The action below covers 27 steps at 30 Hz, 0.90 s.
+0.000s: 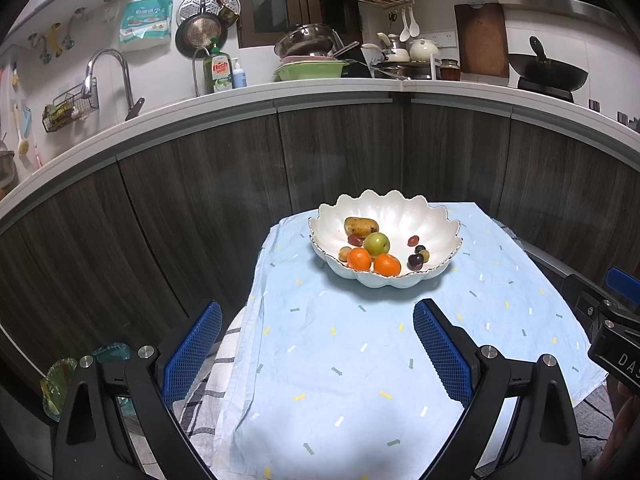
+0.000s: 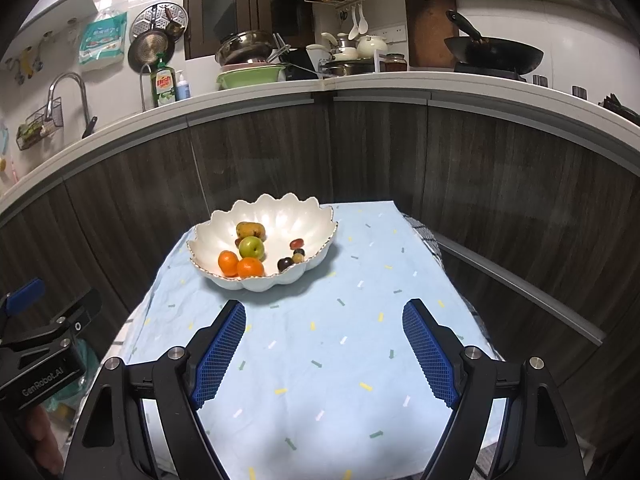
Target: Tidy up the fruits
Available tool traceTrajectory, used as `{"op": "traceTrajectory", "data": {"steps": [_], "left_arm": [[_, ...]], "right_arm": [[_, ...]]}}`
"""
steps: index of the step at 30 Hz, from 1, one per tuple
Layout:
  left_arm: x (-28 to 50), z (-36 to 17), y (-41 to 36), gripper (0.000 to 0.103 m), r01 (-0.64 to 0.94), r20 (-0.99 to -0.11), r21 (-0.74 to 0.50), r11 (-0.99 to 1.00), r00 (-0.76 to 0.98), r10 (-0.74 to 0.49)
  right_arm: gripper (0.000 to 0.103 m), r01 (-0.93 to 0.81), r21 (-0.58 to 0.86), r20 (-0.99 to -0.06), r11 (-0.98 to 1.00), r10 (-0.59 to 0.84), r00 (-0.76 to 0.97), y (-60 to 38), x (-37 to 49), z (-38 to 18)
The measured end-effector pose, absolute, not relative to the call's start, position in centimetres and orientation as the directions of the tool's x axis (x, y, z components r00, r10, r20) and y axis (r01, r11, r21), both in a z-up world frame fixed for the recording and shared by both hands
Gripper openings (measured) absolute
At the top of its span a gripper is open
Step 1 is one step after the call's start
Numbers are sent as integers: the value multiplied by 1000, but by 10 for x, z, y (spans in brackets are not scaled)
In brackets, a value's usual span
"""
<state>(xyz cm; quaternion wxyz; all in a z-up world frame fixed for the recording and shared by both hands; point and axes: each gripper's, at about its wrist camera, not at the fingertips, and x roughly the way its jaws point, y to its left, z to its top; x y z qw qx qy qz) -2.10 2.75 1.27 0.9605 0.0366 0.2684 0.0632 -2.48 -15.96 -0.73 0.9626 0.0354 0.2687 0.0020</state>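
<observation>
Left wrist view: the left gripper (image 1: 318, 344) hangs spread wide over the near part of a light blue cloth (image 1: 360, 360) with nothing between its blue pads. The white scalloped bowl (image 1: 420, 216) sits on the far part of that cloth, well apart from the fingers and slightly right of the gap between them. In the bowl lie two oranges (image 1: 359, 259), side by side at the near rim, a green apple (image 1: 376, 243) just behind them, a yellow-brown fruit (image 1: 361, 227) further back, and small dark grapes (image 1: 416, 261) to the right.

In the right wrist view the right gripper (image 2: 324, 344) is likewise spread and holds nothing. Here the bowl (image 2: 304, 216) lies far and left of its fingers, well apart.
</observation>
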Motion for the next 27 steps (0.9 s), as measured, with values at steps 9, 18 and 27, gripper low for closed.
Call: {"op": "traceTrajectory", "data": {"steps": [9, 18, 27], "left_arm": [[-21, 12, 26, 98, -98, -507, 107, 989, 850, 139], [-21, 13, 27, 98, -97, -507, 108, 989, 851, 138], [-22, 13, 27, 98, -93, -511, 104, 990, 849, 134]], "right_arm": [[82, 17, 72, -515, 997, 23, 857, -160, -25, -7], [82, 19, 74, -514, 997, 22, 858, -159, -26, -6], [82, 19, 74, -515, 997, 22, 857, -159, -26, -6]]}}
